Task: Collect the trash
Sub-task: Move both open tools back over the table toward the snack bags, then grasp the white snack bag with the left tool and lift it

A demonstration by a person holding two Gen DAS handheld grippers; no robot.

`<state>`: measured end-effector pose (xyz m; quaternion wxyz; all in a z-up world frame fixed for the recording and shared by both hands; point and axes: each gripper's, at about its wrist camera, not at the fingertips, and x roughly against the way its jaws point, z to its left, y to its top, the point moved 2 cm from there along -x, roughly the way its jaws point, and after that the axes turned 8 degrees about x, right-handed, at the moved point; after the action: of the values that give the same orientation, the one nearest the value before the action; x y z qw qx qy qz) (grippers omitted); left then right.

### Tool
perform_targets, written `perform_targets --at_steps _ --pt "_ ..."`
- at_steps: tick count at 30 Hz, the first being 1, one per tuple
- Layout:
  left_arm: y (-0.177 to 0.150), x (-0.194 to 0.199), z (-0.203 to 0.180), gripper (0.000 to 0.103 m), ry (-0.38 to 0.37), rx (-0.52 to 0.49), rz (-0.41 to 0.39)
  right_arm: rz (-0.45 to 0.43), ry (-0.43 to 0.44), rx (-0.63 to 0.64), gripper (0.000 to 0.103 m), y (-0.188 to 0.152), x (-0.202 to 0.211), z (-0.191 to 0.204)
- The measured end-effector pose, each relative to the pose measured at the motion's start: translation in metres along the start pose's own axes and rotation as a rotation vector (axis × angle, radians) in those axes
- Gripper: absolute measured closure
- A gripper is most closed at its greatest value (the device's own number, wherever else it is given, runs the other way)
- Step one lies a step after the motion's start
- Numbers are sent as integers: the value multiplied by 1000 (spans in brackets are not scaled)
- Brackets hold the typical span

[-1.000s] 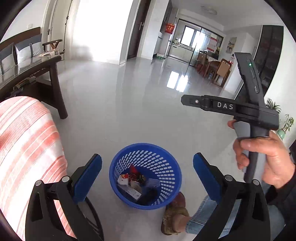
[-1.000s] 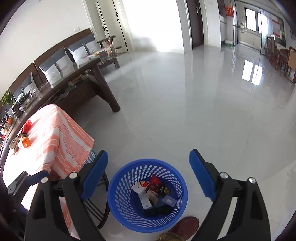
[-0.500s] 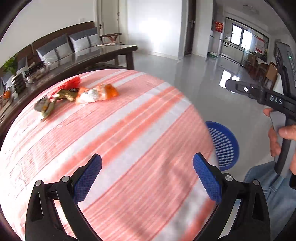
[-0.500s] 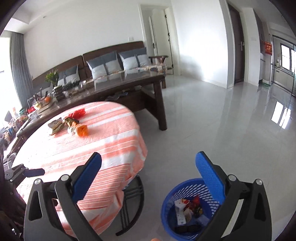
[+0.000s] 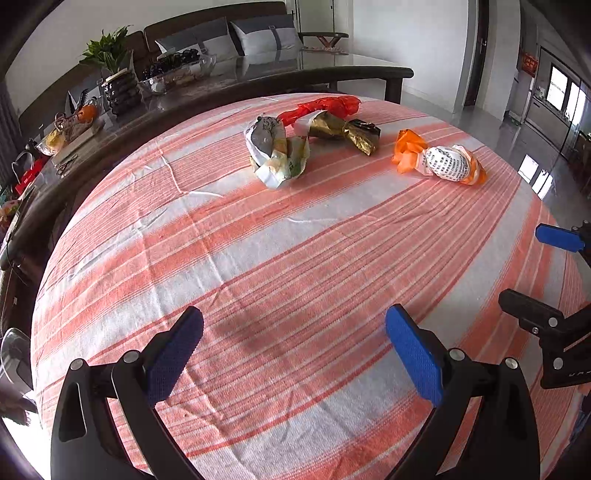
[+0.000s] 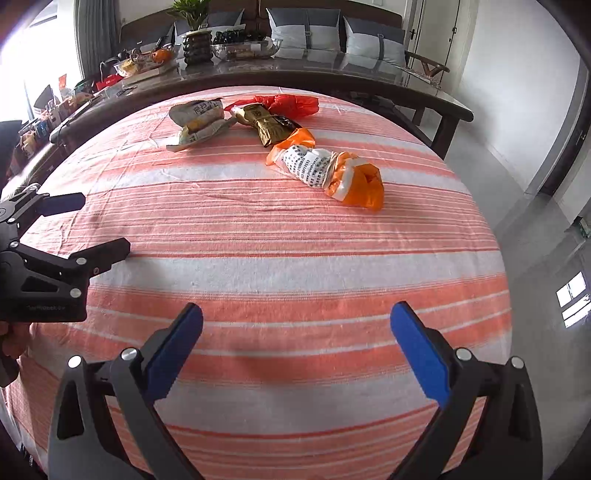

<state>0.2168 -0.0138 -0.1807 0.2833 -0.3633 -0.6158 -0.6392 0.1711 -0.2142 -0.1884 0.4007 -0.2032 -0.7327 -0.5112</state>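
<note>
The left claw [image 5: 293, 354] is seen with its blue pads [image 5: 173, 356] held wide apart and nothing between them; it is poised over the near part of the striped cloth [image 5: 295, 258] that covers the round tabletop; the right claw [image 6: 295, 349] is likewise spread fully, with only bare cloth framed between its fingers. In the left view the right claw is caught at the right edge; in the right view the left claw is seen at the left edge, gripped by a hand [image 6: 13, 338].

The trash is gathered on the far half of the tabletop, well apart from both claws; four pieces can be made out. A crumpled white wrapper [image 5: 275, 151] lies furthest left; a gold foil wrapper [image 5: 345, 133] is found just beside it; a red bag [image 5: 325, 105] is stretched behind both, touching the foil. An orange bag [image 5: 439, 160] wrapped about printed white paper is set to the right, nearest the right claw's side; in the right view it [image 6: 328, 171] appears to touch the foil wrapper's end.

Behind the tabletop a long dark table [image 6: 332, 70] is seen, loaded with a potted plant [image 6: 195, 37] and a glass bowl; a sofa with grey cushions [image 6: 303, 24] is placed against the wall.
</note>
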Motion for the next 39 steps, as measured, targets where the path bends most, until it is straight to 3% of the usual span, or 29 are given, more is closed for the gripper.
perform_targets --at_steps 3,6,14,18,23,27,28,30,32,34,39 --pt "10 -13 4 4 -49 25 24 11 14 -31 5 6 -14 -5" --pt "11 -15 1 4 -41 24 22 7 52 -88 4 3 -16 -12" --pt "19 -21 1 4 -41 27 26 8 47 -84 5 4 -15 -11" --pt "56 -47 -3 4 -71 -13 29 8 48 -84 4 5 -17 -10" --pt "106 -85 -4 4 -53 9 32 8 49 -85 5 5 -17 -10" --pt "125 -97 -3 5 -30 36 27 8 49 -85 5 5 -17 -10" --pt "126 -96 -3 9 -29 38 17 8 49 -85 4 5 -17 -10" --pt "125 -90 -4 40 -48 22 -13 8 49 -85 5 5 -17 -10" --pt "119 -81 -5 58 -51 -10 -31 8 49 -85 5 5 -17 -10" --pt "108 -70 -6 64 -36 -45 -41 8 49 -85 5 5 -17 -10" --pt "50 -27 -4 62 -59 -67 -30 8 49 -85 5 5 -17 -10"
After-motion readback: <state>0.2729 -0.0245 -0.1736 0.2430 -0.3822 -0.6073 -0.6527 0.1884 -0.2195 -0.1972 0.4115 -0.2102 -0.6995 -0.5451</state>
